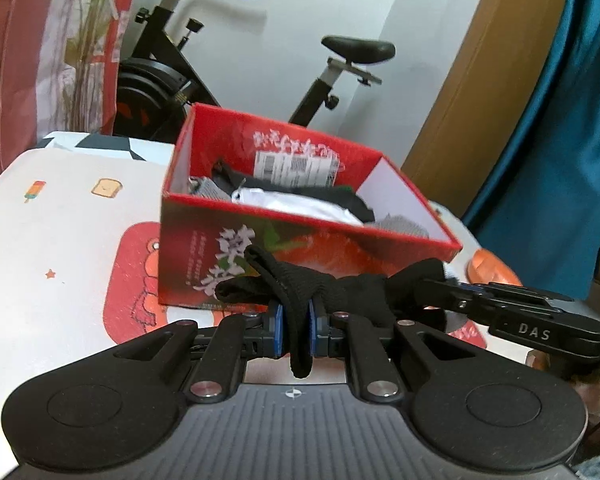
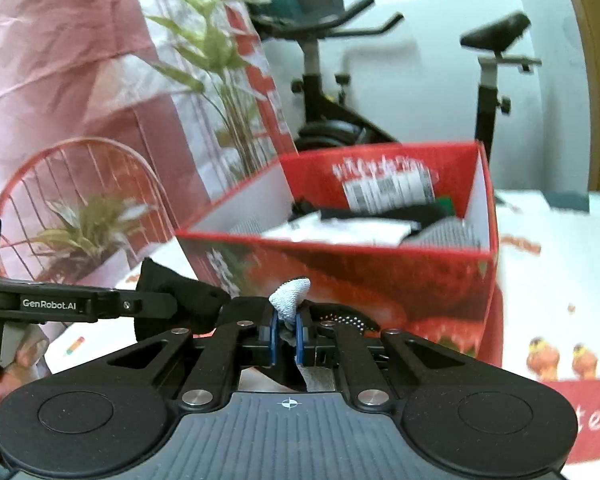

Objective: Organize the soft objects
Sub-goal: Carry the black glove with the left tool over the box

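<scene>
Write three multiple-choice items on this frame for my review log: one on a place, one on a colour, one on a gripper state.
1. Where is the red box?
A. On the printed table cover
B. On the exercise bike seat
C. On the floor

2. What colour is the sock tip in the right hand-held gripper?
A. Green
B. Grey
C. Yellow

3. What state is the left hand-held gripper in?
A. Wide open, empty
B. Shut on the black sock
C. Out of view

Key: 1 A, the box stands on the table cover; 2 B, a grey sock toe sticks up between the pads; 3 B, the black sock is pinched between the blue pads.
</scene>
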Motion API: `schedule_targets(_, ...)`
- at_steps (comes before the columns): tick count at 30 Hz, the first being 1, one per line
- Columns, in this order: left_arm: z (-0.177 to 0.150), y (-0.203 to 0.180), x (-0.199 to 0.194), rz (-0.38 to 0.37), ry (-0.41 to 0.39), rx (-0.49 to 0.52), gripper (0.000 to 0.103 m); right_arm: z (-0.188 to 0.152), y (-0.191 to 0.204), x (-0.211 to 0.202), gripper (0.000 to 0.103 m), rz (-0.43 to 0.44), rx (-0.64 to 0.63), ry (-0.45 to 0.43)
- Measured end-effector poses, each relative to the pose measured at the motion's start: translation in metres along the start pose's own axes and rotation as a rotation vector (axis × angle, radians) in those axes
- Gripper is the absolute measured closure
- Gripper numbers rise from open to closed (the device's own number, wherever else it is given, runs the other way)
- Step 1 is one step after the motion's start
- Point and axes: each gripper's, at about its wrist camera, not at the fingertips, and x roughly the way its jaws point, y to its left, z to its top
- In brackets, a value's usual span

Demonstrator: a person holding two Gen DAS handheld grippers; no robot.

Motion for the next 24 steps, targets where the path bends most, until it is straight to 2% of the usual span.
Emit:
schedule_targets(7,0.029,-0.001,-0.019,-0.017,-0.09,-0.012,0.09,0.039,0.008,-0.018,0.095,0.027,-0.039,-0.103)
schedule_targets(15,0.082,-0.011,-0.007,-0.022,-0.155,0.048,0.09,0.096,0.005,-0.019,0.095,-0.008,-0.069,-0.18)
schedule_targets(18,0.099,-0.011,0.011,-0.014,-0.136,0.059,0.09,0.115,-0.003,-0.006,0.095,-0.043,-0.069,-0.164)
schedule_targets(24,0.124,-0.002,0.068,0.011,-0.02,0.038,0.09,0.136,-0.03,0.04,0.095,-0.105,-0.009,-0.077)
